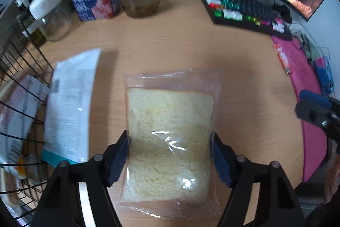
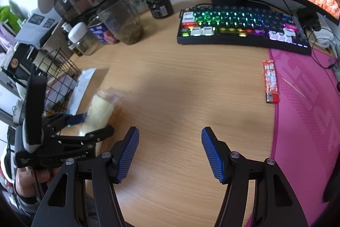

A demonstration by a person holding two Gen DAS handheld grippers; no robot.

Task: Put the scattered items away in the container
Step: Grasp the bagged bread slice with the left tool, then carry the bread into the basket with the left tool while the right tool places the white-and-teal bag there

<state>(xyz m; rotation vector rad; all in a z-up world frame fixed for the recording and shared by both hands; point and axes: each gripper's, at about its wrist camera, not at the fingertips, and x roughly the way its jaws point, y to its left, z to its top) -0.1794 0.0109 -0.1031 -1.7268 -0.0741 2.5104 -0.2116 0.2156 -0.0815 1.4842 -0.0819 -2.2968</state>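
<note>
The left tool pinches the bagged bread by its sides at lower centre, long axis pointing up the frame, the wire basket just to its left, while the right tool hangs spread over bare desk.

My left gripper has its blue fingers pressed on both sides of a bagged bread slice lying on the bench. A white packet leans against the wire basket beside it.
</note>
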